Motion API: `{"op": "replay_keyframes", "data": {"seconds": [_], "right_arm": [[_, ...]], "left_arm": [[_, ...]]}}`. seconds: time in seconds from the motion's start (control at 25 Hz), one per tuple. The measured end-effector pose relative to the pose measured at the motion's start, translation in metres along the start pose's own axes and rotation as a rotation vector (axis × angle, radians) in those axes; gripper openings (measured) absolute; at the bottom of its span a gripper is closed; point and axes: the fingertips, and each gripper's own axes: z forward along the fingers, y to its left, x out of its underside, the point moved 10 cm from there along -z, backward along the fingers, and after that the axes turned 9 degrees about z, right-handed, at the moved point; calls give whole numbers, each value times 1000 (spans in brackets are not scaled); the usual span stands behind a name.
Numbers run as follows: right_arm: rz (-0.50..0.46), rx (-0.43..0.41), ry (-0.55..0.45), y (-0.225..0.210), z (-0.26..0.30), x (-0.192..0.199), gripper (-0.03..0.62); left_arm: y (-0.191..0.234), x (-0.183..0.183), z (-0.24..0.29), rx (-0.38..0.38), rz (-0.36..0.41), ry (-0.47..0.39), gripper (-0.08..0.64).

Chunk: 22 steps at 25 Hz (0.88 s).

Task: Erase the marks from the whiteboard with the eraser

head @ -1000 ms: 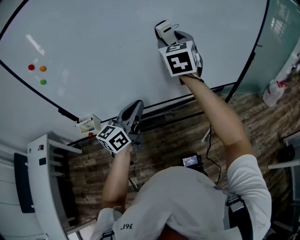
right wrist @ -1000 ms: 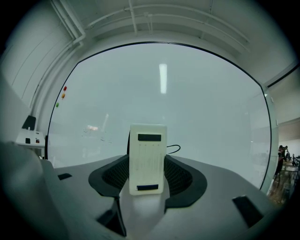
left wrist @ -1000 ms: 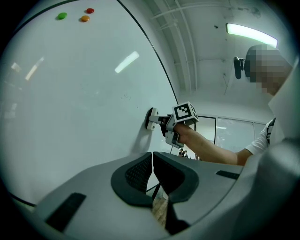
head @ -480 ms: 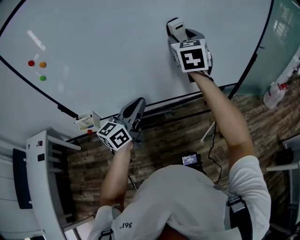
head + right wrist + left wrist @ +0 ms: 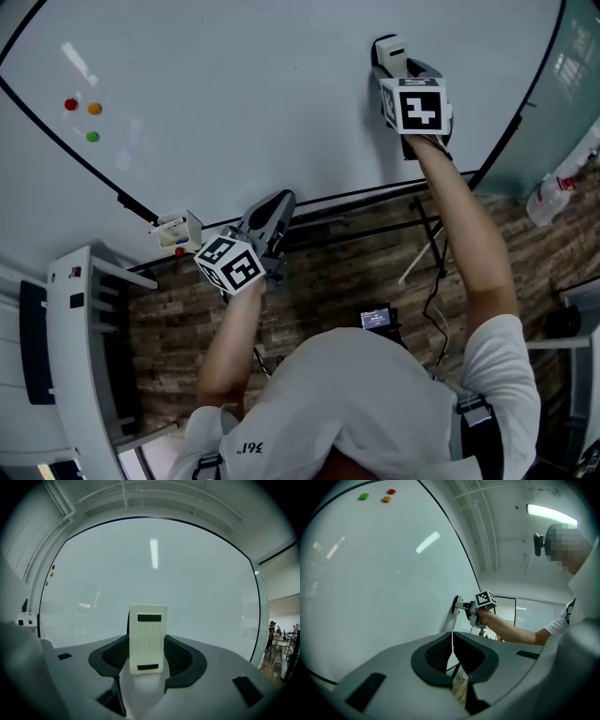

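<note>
Eraser [image 5: 147,637], likely a light, stiff plastic block best held by its narrow sides, is pinched so by the right gripper [image 5: 147,657] against the whiteboard [image 5: 244,84]; left gripper [image 5: 452,651] hangs low, jaws together, empty.

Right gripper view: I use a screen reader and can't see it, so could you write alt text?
The right gripper clamps an upright cream eraser between its fingers, facing a large whiteboard that fills most of the view. Three small magnets, red, orange and green, sit near the board's left edge.
</note>
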Motion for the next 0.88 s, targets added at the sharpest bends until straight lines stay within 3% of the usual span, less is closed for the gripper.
{"op": "replay_keyframes", "data": {"seconds": [0.16,0.44,0.68,0.88], "right_arm": [[0,55,16,-11,-1,0,252],[92,118,16,-35,-11,0,252],[100,6,-30,2,-20,-8,252],[24,-117,-48,61,-22,-15,252]], "left_arm": [[-1,3,-2,-5,-10,2,8],[4,2,-16,-9,-19,4,9],[9,4,-26,-2,-32,3,8],[8,2,-40,-8,-33,-1,8]]}}
